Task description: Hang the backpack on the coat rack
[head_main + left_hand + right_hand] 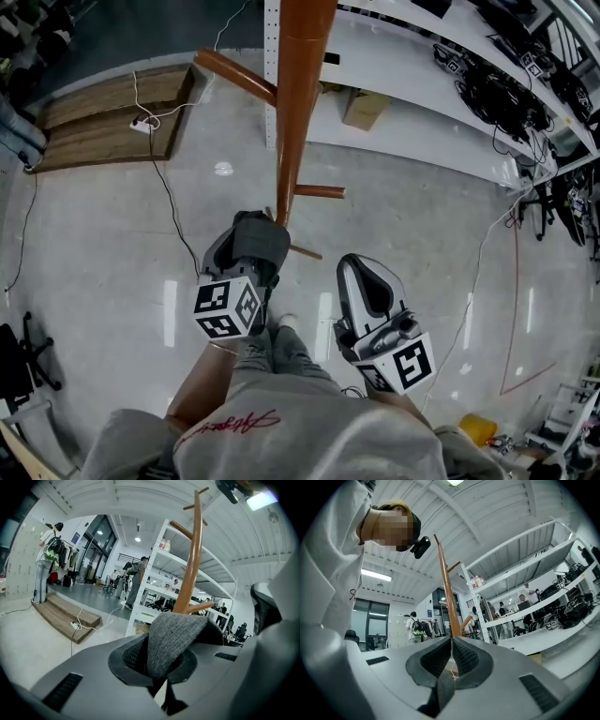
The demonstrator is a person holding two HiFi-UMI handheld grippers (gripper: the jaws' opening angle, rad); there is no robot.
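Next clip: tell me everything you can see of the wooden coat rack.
The coat rack is a tall pole of smooth reddish-brown wood, standing upright on the pale floor in front of white shelving. Round pegs of the same wood branch off at several heights, slanting upward. None in view carries anything. Its foot is hidden in the head view behind the left gripper, which grips grey fabric; no contact with the rack shows.

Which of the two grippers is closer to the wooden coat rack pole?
Left. The left gripper, clamped on a grey fabric piece, sits just left of the coat rack pole near its lower end. The right gripper, shut and empty, is farther off to the pole's right.
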